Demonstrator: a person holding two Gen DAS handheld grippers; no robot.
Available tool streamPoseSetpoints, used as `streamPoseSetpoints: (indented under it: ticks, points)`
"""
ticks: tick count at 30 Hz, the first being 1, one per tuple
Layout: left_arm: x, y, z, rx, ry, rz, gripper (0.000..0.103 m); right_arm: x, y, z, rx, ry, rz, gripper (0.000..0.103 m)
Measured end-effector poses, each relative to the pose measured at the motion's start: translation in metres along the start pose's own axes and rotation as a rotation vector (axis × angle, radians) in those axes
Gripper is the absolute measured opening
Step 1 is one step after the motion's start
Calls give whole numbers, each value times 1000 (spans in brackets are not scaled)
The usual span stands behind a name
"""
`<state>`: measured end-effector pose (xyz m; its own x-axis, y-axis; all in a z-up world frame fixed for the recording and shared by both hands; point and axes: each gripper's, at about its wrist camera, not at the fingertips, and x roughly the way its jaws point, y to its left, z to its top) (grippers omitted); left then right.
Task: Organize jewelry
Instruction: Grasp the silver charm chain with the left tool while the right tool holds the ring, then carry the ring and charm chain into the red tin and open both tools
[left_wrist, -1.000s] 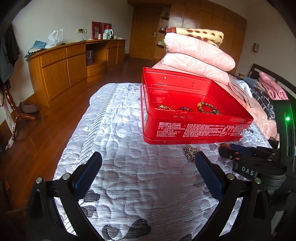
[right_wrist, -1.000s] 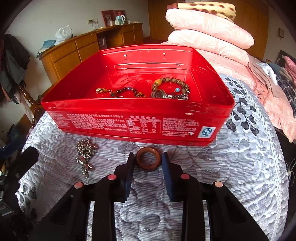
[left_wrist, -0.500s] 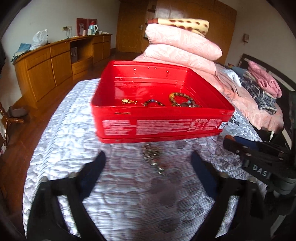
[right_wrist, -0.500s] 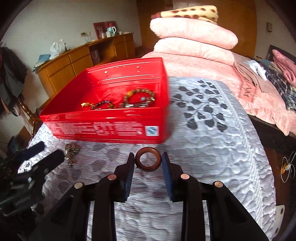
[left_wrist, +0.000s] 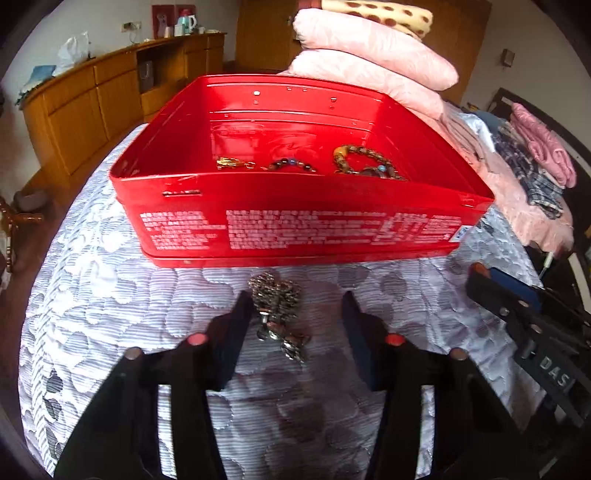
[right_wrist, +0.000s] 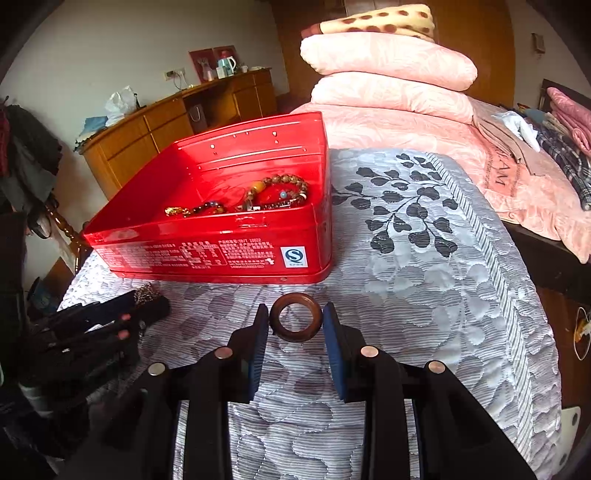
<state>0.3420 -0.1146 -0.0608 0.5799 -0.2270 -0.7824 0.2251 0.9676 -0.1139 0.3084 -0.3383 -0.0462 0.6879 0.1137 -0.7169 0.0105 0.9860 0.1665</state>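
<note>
Three bracelets (right_wrist: 258, 199) in red tin (left_wrist: 295, 225); right hand-held gripper (right_wrist: 295, 321) clamps wooden ring (right_wrist: 295, 322); left hand-held gripper (left_wrist: 297, 317) closing, unclamped.

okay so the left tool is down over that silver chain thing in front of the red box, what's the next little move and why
Probably finish closing the left tool on the silver chain. Its jaws have just been closing and the chain lies between them on the quilt, with the right-hand pad apart from it. The red box sits just behind for the drop. The right tool grips a wooden ring.
</note>
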Motion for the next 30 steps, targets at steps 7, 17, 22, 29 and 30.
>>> streamPoseSetpoints:
  ticks: [7, 17, 22, 29, 30]
  points:
    - [-8, 20, -4, -74, -14, -39, 11, 2, -2, -2, 12, 8, 0, 30]
    - [-43, 40, -22, -89, -94, -25, 11, -7, 4, -3, -6, -36, 9, 30]
    - [-60, 43, -25, -75, -142, -15, 11, -17, 14, -4, -17, -52, 15, 30]
    - [-78, 48, -26, -76, -182, -27, 11, -29, 32, -3, -48, -72, 13, 30]
    - [-81, 48, -27, -75, -187, -28, 11, -31, 34, -3, -52, -74, 15, 30]
